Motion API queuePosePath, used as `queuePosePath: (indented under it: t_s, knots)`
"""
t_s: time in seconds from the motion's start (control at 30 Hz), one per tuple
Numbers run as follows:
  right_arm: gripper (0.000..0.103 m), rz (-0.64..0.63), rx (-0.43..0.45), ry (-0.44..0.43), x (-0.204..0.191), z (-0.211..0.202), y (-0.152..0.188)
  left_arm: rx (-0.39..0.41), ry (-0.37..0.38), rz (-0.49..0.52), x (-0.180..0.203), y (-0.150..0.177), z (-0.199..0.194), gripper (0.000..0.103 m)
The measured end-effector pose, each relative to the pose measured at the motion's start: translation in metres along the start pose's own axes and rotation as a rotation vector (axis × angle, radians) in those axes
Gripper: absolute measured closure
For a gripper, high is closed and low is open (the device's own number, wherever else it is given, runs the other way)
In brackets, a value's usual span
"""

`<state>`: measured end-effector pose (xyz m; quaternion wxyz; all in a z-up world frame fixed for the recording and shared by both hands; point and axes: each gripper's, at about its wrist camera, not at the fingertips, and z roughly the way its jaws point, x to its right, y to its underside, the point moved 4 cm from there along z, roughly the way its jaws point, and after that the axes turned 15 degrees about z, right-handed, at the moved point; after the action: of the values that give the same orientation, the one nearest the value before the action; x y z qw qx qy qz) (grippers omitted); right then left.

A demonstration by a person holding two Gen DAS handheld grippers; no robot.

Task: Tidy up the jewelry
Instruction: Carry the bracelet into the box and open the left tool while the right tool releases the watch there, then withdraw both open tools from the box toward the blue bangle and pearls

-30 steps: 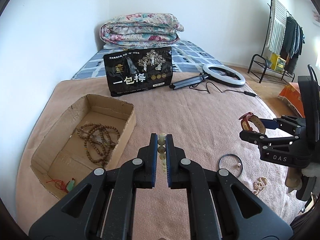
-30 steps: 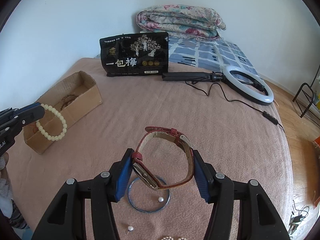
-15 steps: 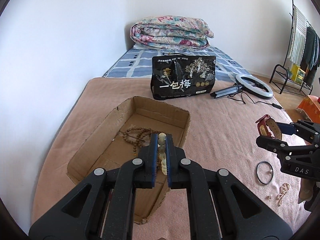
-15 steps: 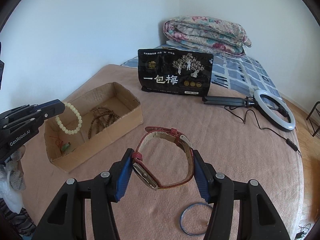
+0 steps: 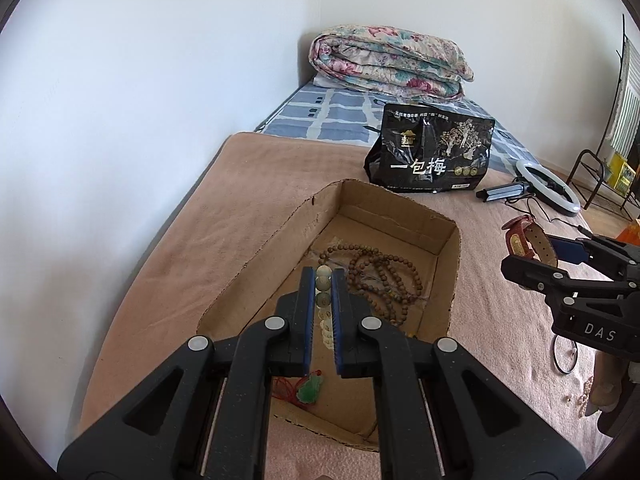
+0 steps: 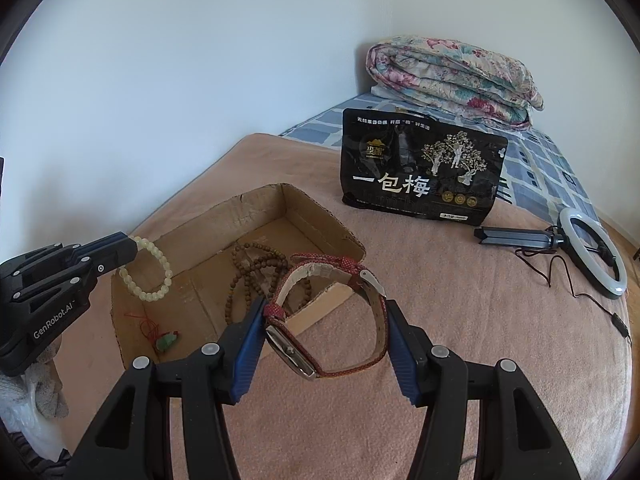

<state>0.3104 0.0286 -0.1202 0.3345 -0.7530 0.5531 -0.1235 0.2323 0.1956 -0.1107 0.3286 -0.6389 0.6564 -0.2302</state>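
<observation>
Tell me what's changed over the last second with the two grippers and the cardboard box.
Both grippers travelled toward the cardboard box: the left gripper now holds the pale bead bracelet over it, the right gripper brings the red watch near its edge. Grips unchanged; wooden beads and green pendant stayed inside.

Two fisheye views, each mounted behind a handheld gripper and looking forward and steeply down along its fingers. Left wrist view: close above the open cardboard box, facing along its length toward the black snack bag, folded quilt and wall; the right gripper enters at the right edge. Right wrist view: slightly farther back, just beside the box's near corner, facing the same wall; the left gripper enters at the left edge. Both share box, bag, quilt, ring light and pink blanket.
</observation>
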Motion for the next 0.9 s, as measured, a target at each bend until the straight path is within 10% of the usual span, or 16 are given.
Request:
queuePosePath:
  t_s: [0.57,0.7,0.8,0.9]
  knots:
    - [0.042,-0.019,-0.019,-0.021,-0.04,0.036,-0.015,-0.046,0.02,-0.053,-0.02,0.012,0.012,0.097]
    - [0.023,-0.007,0.001,-0.02,-0.038,0.03,-0.018,-0.061,0.032,-0.058,-0.019,0.011,0.013,0.097]
    - [0.022,-0.004,0.016,-0.008,-0.036,0.023,-0.02,-0.068,0.02,-0.062,-0.019,0.011,0.012,0.06]
    - [0.021,0.01,0.022,-0.003,-0.031,0.018,-0.022,-0.055,0.015,-0.074,-0.021,0.011,0.008,0.055]
